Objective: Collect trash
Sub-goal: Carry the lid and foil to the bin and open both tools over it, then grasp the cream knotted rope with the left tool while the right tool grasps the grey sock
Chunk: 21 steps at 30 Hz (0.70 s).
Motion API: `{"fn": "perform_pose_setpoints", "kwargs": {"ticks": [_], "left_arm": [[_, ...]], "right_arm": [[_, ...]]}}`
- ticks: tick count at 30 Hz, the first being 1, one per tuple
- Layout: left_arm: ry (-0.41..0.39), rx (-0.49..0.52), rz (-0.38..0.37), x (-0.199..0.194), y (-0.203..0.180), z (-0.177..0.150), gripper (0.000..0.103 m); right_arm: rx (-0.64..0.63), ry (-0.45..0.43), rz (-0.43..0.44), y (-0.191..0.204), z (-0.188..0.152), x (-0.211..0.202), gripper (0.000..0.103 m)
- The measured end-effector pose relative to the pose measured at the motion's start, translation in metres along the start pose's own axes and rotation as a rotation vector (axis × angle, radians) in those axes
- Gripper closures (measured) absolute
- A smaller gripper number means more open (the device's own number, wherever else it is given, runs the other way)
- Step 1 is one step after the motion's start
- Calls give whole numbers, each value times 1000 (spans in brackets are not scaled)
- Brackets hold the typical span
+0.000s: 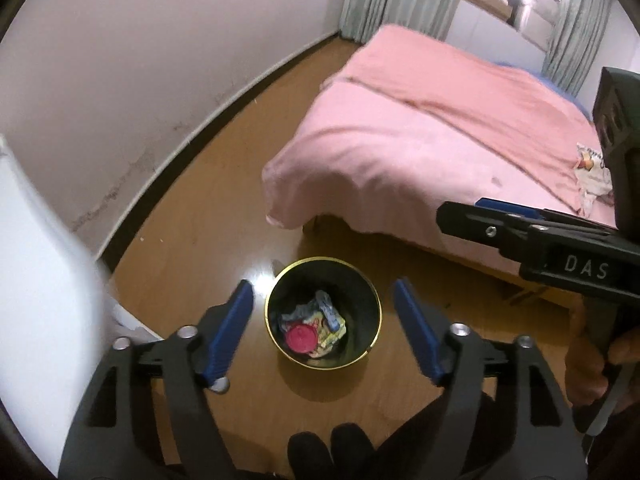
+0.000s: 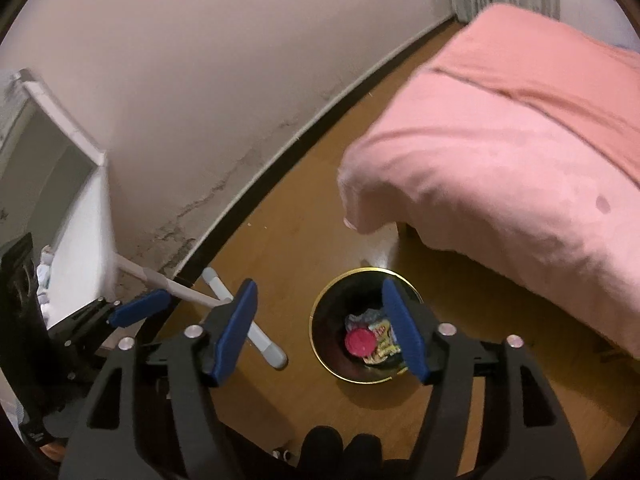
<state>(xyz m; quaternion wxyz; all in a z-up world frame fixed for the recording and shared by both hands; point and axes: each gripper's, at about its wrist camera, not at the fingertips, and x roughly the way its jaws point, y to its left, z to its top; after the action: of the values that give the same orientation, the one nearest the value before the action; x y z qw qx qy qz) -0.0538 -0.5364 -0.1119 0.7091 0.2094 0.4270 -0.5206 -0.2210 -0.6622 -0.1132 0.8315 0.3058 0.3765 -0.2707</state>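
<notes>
Both grippers, left gripper (image 1: 322, 330) and right gripper (image 2: 320, 330), wide apart, empty above bin (image 1: 372, 296); wrapper (image 1: 594, 176) on bed only leftward.

A round black gold-rimmed metal bin (image 1: 322, 312) stands on the wooden floor (image 1: 224, 216), near the corner of the pink-blanketed bed (image 1: 432, 128) to its right; a red round lid (image 1: 301, 339) and crumpled wrappers (image 1: 326, 316) lie inside.

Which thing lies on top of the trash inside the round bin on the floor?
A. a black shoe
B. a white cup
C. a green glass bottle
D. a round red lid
D: in both wrist views a round red lid rests on crumpled wrappers inside the gold-rimmed bin.
</notes>
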Motion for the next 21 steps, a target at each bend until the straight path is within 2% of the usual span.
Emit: {"fn": "perform_pose_setpoints", "kwargs": {"ticks": [5,9,13,17,21], "left_arm": [[-106,-61,41,-77,31,-16,15],[-178,-142,142,-140,79,-42,12],[-221,-279,297,-201,149,-88,12],[-229,-447,435,-252,219,-144,12],[-238,-598,533,-294,271,-199,12]], "right_arm": [[-100,-51,71,64,3,-29,35],[-229,-57,177,146,-1,-37,35],[-383,-33,293,243,-17,-30,35],[-514,19,391,333,-41,-14,35],[-628,60,446,404,-63,1,35]]}}
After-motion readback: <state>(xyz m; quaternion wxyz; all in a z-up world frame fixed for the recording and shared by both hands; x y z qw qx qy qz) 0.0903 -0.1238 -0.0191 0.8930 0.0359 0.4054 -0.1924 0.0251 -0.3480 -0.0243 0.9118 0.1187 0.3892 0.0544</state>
